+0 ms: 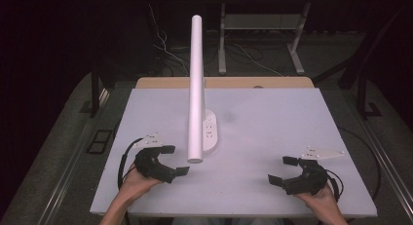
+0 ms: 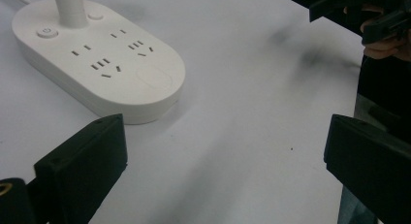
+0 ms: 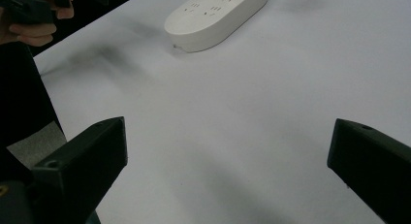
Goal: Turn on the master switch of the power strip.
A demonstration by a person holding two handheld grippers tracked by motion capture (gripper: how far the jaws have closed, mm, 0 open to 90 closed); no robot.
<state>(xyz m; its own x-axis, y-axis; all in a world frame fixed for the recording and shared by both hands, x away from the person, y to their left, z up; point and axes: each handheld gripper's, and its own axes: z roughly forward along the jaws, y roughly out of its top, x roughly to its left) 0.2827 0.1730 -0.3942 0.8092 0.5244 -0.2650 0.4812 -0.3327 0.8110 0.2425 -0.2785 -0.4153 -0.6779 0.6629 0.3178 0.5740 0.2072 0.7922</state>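
A white oval socket base [image 1: 210, 132] lies at the middle of the white table top [image 1: 272, 118], and a white lamp tube [image 1: 197, 88] rises from it toward the camera. My left gripper [image 1: 176, 160] rests open at the front left, just left of the tube's end, jaws wide apart and empty. My right gripper [image 1: 281, 170] rests open at the front right, also empty. In the left gripper view, the base [image 2: 97, 59] with its sockets and button lies ahead at the left of the gripper [image 2: 225, 156]. In the right gripper view, the base [image 3: 215, 15] lies far ahead of the gripper [image 3: 228, 156].
Bare white board lies between the two grippers and right of the base. Beyond the table's far edge stand desk legs [image 1: 222, 45] and loose cables [image 1: 165, 49] on dark carpet. The other hand [image 2: 383, 25] shows at the left gripper view's top right.
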